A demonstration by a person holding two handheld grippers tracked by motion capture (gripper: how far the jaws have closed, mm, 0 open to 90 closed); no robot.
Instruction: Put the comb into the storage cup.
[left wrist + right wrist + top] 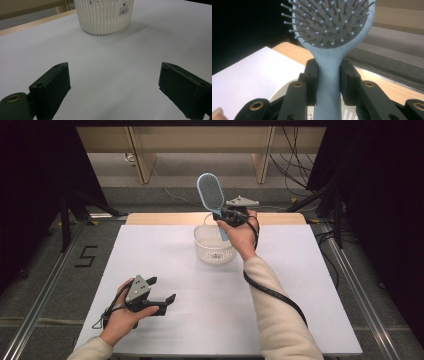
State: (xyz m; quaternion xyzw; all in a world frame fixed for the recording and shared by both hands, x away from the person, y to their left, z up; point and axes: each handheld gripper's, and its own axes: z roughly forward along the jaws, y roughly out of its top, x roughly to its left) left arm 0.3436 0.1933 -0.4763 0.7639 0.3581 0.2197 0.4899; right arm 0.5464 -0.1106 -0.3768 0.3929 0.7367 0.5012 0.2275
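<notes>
Hairbrush (329,32), light blue, has an oval head with a grey pad full of thin pins with small round tips, and a smooth handle. The right gripper (328,82) pinches this handle between its two black jaws and holds the brush upright above the white slotted basket (214,247). The left gripper (113,85) rests near the front of the white table (165,265) with jaws spread wide and nothing between them. Behind the table are grey floor, cables and pale wooden furniture.

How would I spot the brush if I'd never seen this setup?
Find the white table, then the white slatted basket near its far edge. Just above it, the right gripper clamps a pale blue hairbrush by its handle, its oval head bristling with pins.
</notes>
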